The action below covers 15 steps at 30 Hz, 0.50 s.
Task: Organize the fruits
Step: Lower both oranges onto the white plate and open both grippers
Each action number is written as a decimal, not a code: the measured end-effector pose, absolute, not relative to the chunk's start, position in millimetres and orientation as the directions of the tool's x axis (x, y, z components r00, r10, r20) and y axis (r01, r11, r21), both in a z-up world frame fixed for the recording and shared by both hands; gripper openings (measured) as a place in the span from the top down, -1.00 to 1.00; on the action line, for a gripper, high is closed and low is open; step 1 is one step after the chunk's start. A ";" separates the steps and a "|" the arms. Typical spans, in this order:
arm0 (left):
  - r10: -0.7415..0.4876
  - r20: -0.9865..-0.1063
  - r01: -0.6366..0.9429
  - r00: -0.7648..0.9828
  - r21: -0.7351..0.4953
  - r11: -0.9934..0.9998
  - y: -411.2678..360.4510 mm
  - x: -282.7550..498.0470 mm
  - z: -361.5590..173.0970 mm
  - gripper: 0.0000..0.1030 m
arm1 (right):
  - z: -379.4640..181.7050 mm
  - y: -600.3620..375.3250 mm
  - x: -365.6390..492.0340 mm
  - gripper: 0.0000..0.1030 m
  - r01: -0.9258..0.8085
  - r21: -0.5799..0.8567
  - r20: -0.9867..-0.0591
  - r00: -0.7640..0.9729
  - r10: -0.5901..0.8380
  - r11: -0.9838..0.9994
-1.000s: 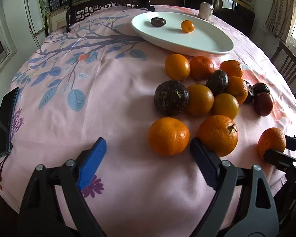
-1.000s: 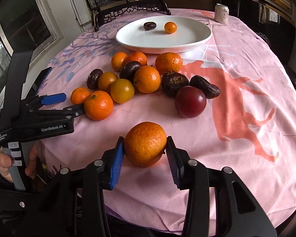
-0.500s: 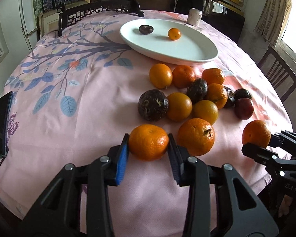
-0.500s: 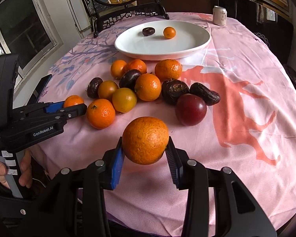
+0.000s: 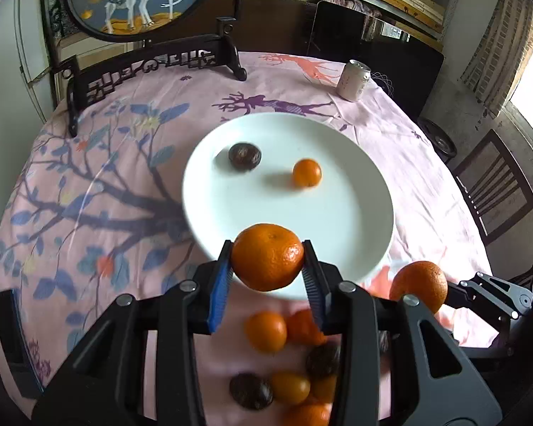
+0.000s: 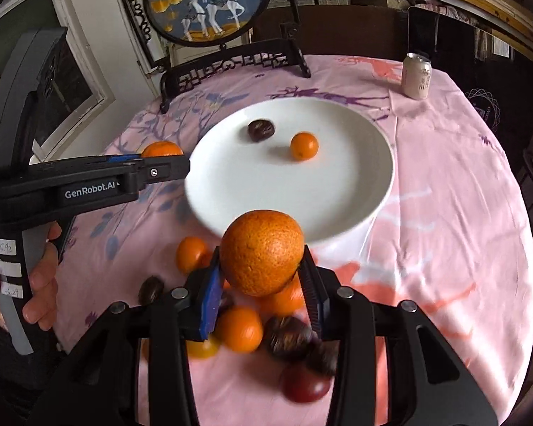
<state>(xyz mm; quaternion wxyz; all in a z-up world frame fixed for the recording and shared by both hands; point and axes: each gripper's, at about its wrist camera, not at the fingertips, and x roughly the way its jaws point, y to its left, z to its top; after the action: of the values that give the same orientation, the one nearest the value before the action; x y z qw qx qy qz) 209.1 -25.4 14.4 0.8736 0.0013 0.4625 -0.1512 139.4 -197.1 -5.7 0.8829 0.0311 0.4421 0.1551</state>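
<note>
Above pink tablecloth (image 5: 89,284), near white plate (image 5: 337,220), a mandarin (image 5: 267,257) is clamped between left gripper (image 5: 267,277) pads; an orange (image 6: 262,257) is pinched by right gripper (image 6: 263,284).

Plenty of bare room on white plate (image 5: 337,220), near half wide open. Only dark fruit (image 5: 244,156) and small orange (image 5: 306,173) sit toward far side, apart. Fruit pile (image 6: 252,333) crowds cloth just before plate's near rim. Can (image 6: 416,75) and carved stand (image 6: 231,67) well behind plate.

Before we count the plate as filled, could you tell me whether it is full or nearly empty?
Nearly empty: the white plate holds only one dark fruit and one small orange.
</note>
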 end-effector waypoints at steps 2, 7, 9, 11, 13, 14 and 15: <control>-0.257 -0.828 0.255 0.498 -0.144 0.956 -41.6 248.8 8.6 0.25 | -8.7 -199.1 175.0 0.20 -0.226 0.147 -0.783 0.568 0.253 0.963; -0.228 -0.858 0.226 0.460 -0.135 0.965 -70.5 314.8 -12.9 0.25 | -26.4 -213.4 242.2 0.20 -0.190 0.106 -0.816 0.544 0.194 0.976; -0.228 -0.863 0.221 0.450 -0.140 0.965 -76.4 329.0 -19.3 0.25 | -32.0 -217.5 258.0 0.20 -0.192 0.119 -0.825 0.526 0.205 0.974; -0.227 -0.867 0.226 0.444 -0.137 0.965 -82.4 338.3 -24.1 0.25 | -36.9 -218.5 270.0 0.20 -0.196 0.122 -0.832 0.514 0.208 0.973; -0.225 -0.868 0.227 0.443 -0.135 0.965 -85.7 344.5 -26.9 0.25 | -41.9 -216.2 277.4 0.20 -0.201 0.114 -0.838 0.507 0.203 0.973; -0.222 -0.868 0.225 0.443 -0.132 0.965 -86.5 347.4 -28.3 0.25 | -44.7 -215.9 280.3 0.20 -0.202 0.111 -0.841 0.503 0.200 0.973; -0.219 -0.869 0.223 0.444 -0.130 0.966 -87.2 349.4 -29.3 0.25 | -46.6 -214.3 283.4 0.20 -0.202 0.109 -0.842 0.501 0.199 0.973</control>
<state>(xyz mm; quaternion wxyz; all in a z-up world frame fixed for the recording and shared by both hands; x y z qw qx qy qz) 349.4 -87.2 -29.3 0.8498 0.0018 0.5109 -0.1301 283.4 -214.3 -46.6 0.8663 -0.0018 0.4859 0.1156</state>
